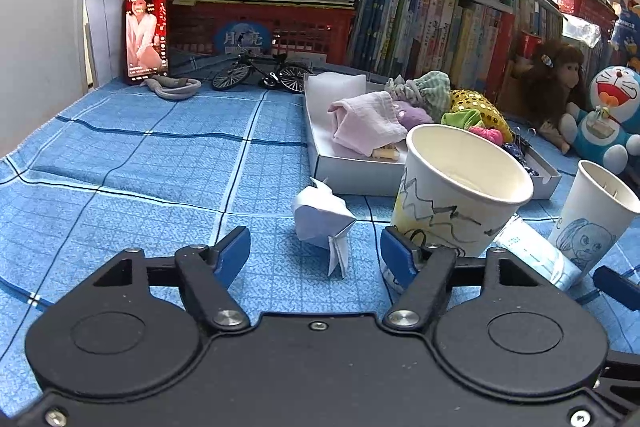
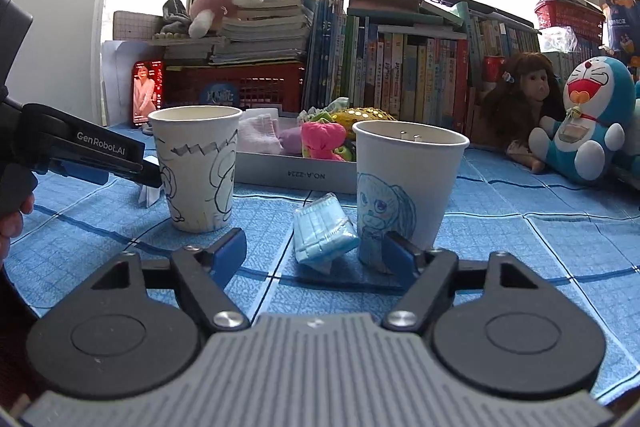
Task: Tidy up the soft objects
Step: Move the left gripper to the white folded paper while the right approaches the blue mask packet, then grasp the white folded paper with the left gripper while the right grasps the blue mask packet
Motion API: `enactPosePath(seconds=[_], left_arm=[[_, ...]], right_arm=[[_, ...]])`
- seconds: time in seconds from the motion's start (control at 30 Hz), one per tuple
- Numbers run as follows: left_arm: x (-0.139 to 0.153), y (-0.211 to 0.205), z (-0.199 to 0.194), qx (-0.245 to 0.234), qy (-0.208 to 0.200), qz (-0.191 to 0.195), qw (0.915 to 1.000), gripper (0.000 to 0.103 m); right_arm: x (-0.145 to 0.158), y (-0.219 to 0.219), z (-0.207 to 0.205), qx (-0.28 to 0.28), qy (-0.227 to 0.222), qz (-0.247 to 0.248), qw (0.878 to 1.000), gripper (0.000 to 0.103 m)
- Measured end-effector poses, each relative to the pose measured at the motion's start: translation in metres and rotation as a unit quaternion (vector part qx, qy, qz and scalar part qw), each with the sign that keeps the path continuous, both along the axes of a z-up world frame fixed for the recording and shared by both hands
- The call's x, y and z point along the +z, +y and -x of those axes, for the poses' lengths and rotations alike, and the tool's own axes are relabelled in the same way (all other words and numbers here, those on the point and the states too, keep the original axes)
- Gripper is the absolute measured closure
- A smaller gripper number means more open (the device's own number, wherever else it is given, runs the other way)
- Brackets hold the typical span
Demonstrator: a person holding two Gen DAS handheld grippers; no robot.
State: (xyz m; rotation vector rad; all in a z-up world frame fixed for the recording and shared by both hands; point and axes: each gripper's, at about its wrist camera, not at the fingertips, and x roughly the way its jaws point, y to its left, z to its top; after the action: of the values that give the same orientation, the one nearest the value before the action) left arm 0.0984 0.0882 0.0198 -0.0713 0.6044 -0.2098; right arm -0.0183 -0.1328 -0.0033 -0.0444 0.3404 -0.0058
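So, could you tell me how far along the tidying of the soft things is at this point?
Looks done: several soft items, such as the pink cloth and the pink toy, already lie in the white tray. In hand: nothing; the left gripper and the right gripper are both open. Left: the folded blue face mask on the cloth between the two paper cups, and the white folded paper piece before the left gripper.

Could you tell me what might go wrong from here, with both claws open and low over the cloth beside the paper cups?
1. The right claw frames the folded blue mask, which lies against the cup with the blue drawing; closing or pushing could tip that light cup.
2. The left claw has one finger right beside the cup with the black scribble; reaching the folded white paper could knock it.
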Motion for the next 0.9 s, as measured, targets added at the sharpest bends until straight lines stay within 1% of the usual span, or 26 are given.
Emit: enactPosePath(seconds=[0.07,0.2,0.23,0.33,0.43,0.67,0.77,0.83,0.9], left_arm=[[0.000,-0.001,-0.003,-0.002,0.004,0.005,1.0000,0.037],[0.000,0.001,-0.009,-0.001,0.016,0.022,0.9996,0.043],[0.000,0.001,-0.011,0.000,0.020,0.025,0.9995,0.046],[-0.001,0.001,-0.016,0.002,0.026,0.028,0.9993,0.051],[-0.002,0.001,-0.019,0.003,0.029,0.030,0.9991,0.053],[0.002,0.003,-0.026,0.007,0.024,0.041,0.9988,0.053],[0.001,0.005,-0.033,0.010,0.033,0.054,0.9980,0.055],[-0.001,0.007,-0.036,0.013,0.042,0.060,0.9973,0.067],[-0.002,0.009,-0.038,0.017,0.050,0.068,0.9963,0.069]], right_arm=[[0.000,0.001,-0.004,-0.002,0.006,-0.003,1.000,0.023],[0.001,0.002,-0.011,-0.003,0.019,-0.010,1.000,0.028],[0.001,0.002,-0.011,-0.003,0.021,-0.011,1.000,0.028],[0.001,0.004,-0.013,-0.003,0.022,-0.009,1.000,0.029],[0.001,0.005,-0.016,-0.006,0.026,-0.006,1.000,0.031],[-0.001,0.005,-0.025,-0.015,0.046,-0.006,0.999,0.036],[-0.002,0.007,-0.029,-0.015,0.053,-0.004,0.998,0.042],[-0.002,0.008,-0.031,-0.014,0.054,-0.007,0.998,0.043],[-0.001,0.008,-0.033,-0.013,0.055,-0.008,0.998,0.049]])
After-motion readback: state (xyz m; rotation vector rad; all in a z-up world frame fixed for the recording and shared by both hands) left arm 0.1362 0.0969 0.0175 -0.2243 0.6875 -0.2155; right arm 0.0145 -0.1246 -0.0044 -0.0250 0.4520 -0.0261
